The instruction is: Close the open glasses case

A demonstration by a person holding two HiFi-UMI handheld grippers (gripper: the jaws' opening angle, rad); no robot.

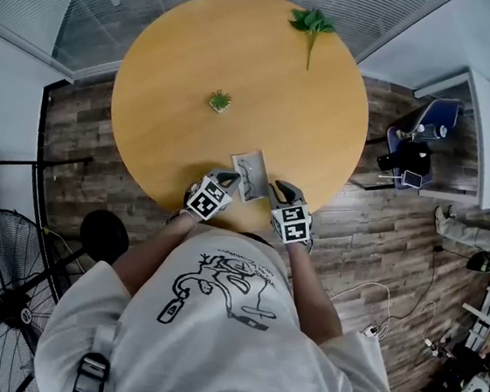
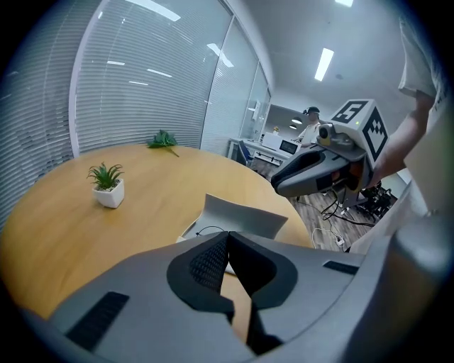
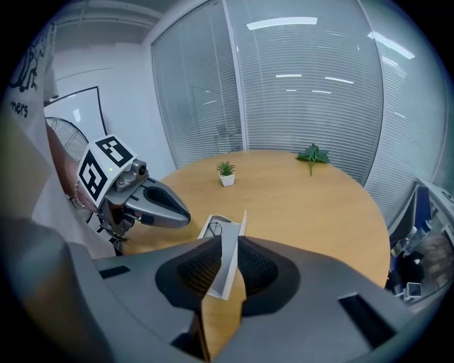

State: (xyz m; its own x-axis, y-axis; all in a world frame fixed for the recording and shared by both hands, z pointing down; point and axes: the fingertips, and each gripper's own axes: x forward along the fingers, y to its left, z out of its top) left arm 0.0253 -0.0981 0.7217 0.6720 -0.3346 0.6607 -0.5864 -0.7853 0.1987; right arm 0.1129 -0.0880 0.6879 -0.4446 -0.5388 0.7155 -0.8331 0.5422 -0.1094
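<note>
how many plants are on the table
2. A small potted plant stands left of the middle of the table; a loose leafy sprig lies near its far edge. None seems hidden.

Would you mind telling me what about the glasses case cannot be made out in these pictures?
What lies in the glasses case: too small in the head view, mostly covered by the left gripper in its own view.
Its hinge: covered by the right gripper in the right gripper view, too small in the head view.
</note>
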